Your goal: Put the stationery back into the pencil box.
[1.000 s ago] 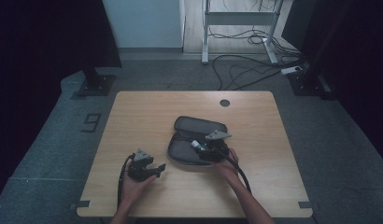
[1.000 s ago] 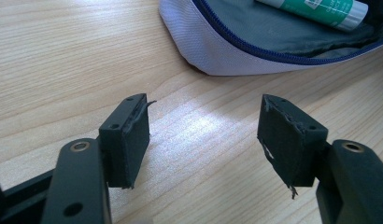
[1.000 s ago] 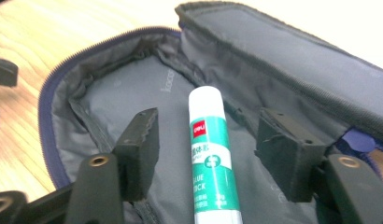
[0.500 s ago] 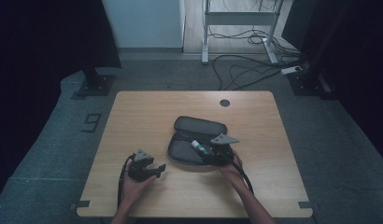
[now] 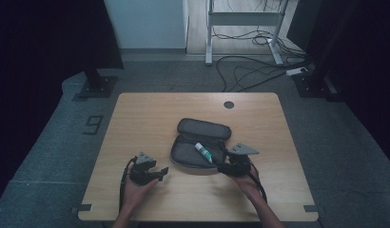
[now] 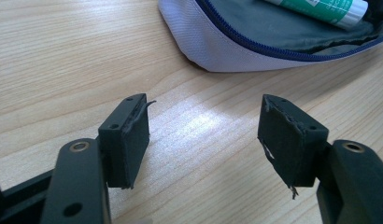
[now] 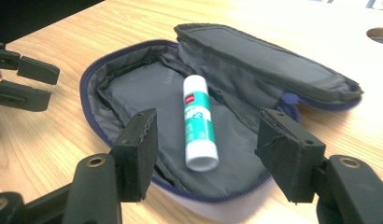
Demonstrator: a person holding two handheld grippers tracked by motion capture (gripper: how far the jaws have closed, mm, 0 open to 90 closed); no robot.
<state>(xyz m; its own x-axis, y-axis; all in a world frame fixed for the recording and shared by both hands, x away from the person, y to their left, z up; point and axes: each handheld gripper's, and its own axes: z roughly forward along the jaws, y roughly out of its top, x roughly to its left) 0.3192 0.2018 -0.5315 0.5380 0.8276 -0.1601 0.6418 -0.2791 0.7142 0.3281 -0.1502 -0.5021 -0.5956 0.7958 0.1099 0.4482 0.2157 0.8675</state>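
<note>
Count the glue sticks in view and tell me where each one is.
1. The glue stick lies inside the open pencil case, on its grey lining, ahead of the right gripper, whose jaws stand open. The folds of the lining could hide another.

High view, overall: dim; surroundings at left and right edges nearly black
High view, light source: brighter floor and wall at the top, beyond the far edge of the desk (image 5: 150, 114)
High view, sharpness: soft, fine detail lost
Left gripper view, glare: pale sheen on the wood between the black jaws
Left gripper view, focus: wood grain crisp; pouch (image 6: 236, 42) rim slightly soft
Right gripper view, exposure: far right corner of the desk washed out
Right gripper view, focus: glue stick (image 7: 198, 122) legible, near jaws blurred
</note>
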